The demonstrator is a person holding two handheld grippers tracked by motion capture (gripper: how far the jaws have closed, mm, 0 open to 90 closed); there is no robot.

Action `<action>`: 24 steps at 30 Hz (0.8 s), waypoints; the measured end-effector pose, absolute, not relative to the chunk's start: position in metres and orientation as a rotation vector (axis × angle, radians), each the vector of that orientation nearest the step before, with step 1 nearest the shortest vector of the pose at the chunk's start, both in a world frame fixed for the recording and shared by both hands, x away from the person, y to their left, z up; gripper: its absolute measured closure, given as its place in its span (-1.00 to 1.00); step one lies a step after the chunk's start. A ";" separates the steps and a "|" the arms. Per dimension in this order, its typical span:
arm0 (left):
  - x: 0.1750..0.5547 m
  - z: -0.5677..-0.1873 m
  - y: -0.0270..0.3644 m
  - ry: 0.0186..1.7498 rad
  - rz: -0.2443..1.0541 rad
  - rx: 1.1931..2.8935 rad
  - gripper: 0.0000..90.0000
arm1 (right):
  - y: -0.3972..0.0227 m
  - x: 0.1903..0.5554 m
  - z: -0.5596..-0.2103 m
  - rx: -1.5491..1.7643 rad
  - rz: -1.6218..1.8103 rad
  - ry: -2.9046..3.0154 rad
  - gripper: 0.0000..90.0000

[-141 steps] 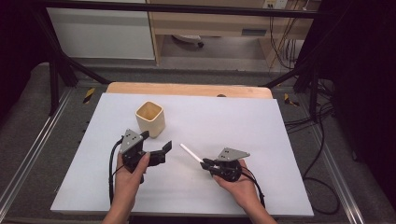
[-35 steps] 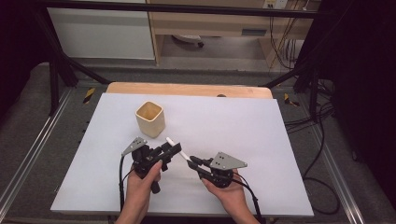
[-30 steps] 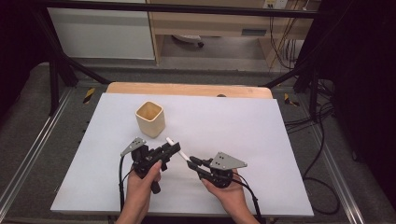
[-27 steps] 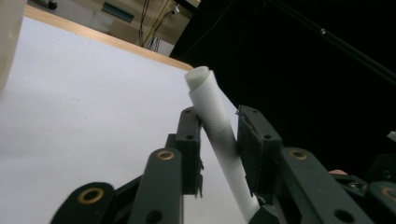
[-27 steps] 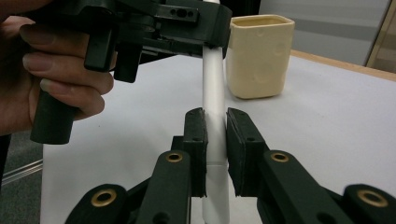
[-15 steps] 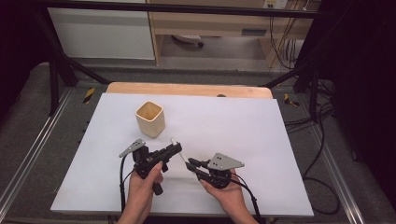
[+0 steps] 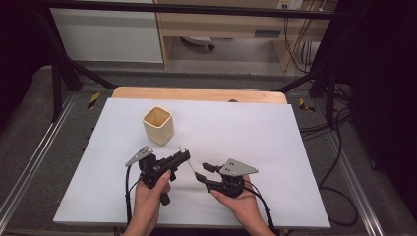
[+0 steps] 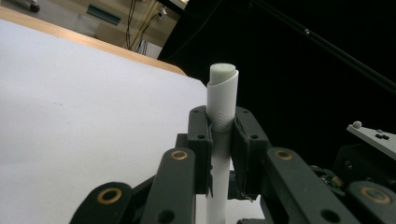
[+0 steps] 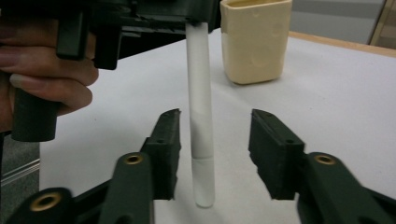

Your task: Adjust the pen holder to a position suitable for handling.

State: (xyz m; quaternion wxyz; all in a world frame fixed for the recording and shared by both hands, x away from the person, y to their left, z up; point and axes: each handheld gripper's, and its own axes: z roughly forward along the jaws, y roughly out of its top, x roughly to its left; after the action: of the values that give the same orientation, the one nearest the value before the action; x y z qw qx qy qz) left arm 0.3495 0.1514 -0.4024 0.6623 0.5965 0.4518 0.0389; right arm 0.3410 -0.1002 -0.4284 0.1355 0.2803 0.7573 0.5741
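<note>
A thin white stick [image 7: 193, 167] slants above the white table top [image 7: 295, 147]. My left gripper [image 7: 184, 157] is shut on its upper part; in the left gripper view the stick [image 8: 222, 93] stands clamped between the two pads of that gripper [image 8: 222, 119], its rounded tip poking out above. My right gripper [image 7: 202, 173] is open, its jaws spread on either side of the stick's lower end without touching it. In the right gripper view the stick [image 9: 200, 116] hangs between the fingertips of the open gripper [image 9: 215, 119], held from above by the left gripper [image 9: 154, 18].
A cream square cup [image 7: 158, 125] stands upright on the table behind the left gripper, also seen as the cup [image 9: 254, 39] beyond the stick. A wooden edge [image 7: 196, 93] runs along the table's back. Black frame bars and cables flank the table.
The stick has passed from my right gripper to my left. The left jaws shut on its upper part, then the right jaws opened off its lower end.
</note>
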 end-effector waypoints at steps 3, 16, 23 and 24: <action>0.350 -0.401 0.153 1.020 0.110 1.353 0.76 | -0.100 0.342 -0.429 0.837 1.639 2.202 -0.12; 0.348 -0.395 0.157 1.000 0.198 1.383 0.76 | -0.102 0.348 -0.431 0.903 1.515 2.265 -0.88; 0.347 -0.390 0.159 0.987 0.251 1.402 0.76 | -0.110 0.349 -0.433 0.924 1.439 2.309 -0.93; 0.347 -0.389 0.160 0.983 0.256 1.402 0.76 | -0.112 0.349 -0.432 0.924 1.433 2.318 -0.93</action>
State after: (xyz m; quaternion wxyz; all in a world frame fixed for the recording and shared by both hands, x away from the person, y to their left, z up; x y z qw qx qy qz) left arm 0.3468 0.1596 -0.3893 0.6480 0.6167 0.4325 0.1125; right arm 0.3491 -0.1120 -0.4323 0.1314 0.3184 0.7986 0.4936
